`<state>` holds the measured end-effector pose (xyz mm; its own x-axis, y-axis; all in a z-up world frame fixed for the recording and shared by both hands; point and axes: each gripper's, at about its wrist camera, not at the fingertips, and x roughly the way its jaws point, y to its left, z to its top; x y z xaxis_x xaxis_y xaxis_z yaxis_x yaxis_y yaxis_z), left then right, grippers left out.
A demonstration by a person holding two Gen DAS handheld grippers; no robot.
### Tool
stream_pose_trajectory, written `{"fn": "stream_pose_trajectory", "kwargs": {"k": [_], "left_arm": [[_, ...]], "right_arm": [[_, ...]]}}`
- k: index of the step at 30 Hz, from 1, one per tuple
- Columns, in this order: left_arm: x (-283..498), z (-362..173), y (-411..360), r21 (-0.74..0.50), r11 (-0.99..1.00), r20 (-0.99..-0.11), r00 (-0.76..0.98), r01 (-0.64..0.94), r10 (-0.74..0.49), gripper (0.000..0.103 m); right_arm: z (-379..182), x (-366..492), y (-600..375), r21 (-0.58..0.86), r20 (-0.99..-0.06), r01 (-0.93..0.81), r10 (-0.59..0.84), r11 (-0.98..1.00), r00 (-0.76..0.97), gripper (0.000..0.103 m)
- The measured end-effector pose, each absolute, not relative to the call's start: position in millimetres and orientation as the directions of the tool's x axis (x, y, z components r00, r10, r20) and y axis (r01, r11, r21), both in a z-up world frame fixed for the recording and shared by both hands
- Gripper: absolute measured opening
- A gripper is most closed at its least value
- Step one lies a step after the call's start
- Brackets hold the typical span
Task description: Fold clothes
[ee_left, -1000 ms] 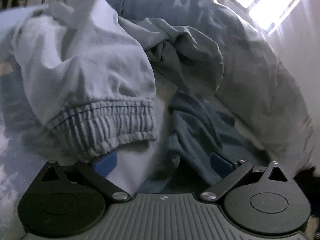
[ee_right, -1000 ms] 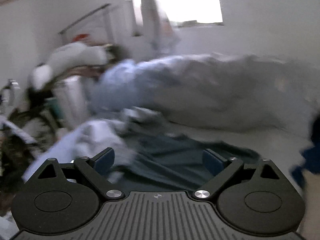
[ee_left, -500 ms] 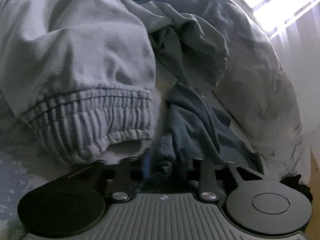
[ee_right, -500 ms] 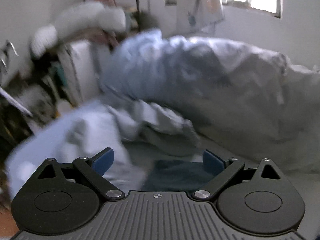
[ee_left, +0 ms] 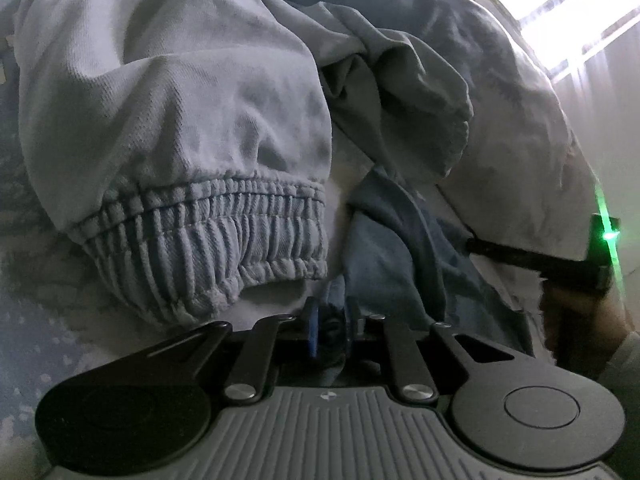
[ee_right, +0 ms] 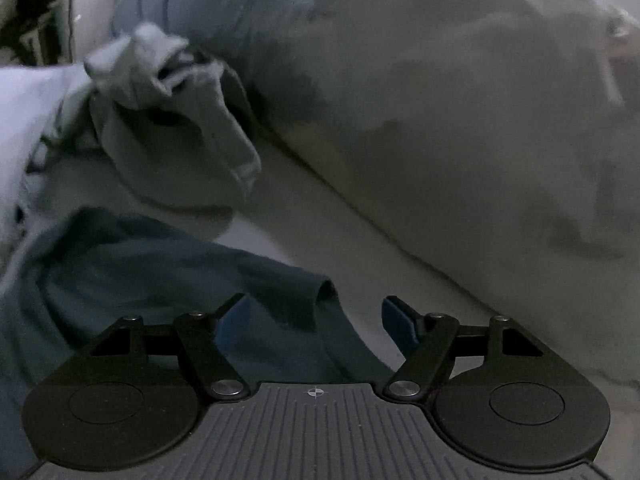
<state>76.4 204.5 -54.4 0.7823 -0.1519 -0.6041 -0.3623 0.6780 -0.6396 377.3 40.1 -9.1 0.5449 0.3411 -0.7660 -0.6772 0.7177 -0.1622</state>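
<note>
Since a second ago, left gripper (ee_left: 331,330) has clamped its fingers on the blue garment (ee_left: 394,248) beside the ribbed cuff (ee_left: 224,240). Right gripper (ee_right: 316,320) dropped over the garment's far edge, fingers closing, not yet pinching. Grip the hem squarely, then lift evenly.

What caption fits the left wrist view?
Left gripper shut on the dark blue cloth garment, beside pale trousers with a ribbed elastic cuff.
</note>
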Motion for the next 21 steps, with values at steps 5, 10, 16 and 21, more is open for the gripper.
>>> {"fn": "stream_pose_trajectory", "kwargs": {"k": [5, 10, 16, 21], "left_arm": [[76.3, -56.5, 204.1, -0.646, 0.677, -0.588, 0.796, -0.353, -0.146, 0.016], [77.7, -58.5, 203.0, -0.645, 0.684, -0.578, 0.803, -0.340, -0.146, 0.015], [78.3, -59.7, 199.9, -0.640, 0.689, -0.576, 0.805, -0.340, -0.138, 0.014], [77.5, -61.9, 203.4, -0.660, 0.668, -0.573, 0.806, -0.344, -0.150, 0.015]], "right_arm": [[-27.5, 389.3, 40.0, -0.127, -0.754, -0.694, 0.386, 0.708, 0.531, 0.067], [-39.8, 383.6, 43.1, -0.170, -0.753, -0.693, 0.362, 0.701, 0.550, 0.012], [-40.0, 370.3, 56.4, -0.338, -0.682, -0.543, 0.197, 0.769, 0.704, 0.014], [-16.7, 333.9, 62.7, -0.335, -0.687, -0.544, 0.196, 0.769, 0.700, 0.066]]}}
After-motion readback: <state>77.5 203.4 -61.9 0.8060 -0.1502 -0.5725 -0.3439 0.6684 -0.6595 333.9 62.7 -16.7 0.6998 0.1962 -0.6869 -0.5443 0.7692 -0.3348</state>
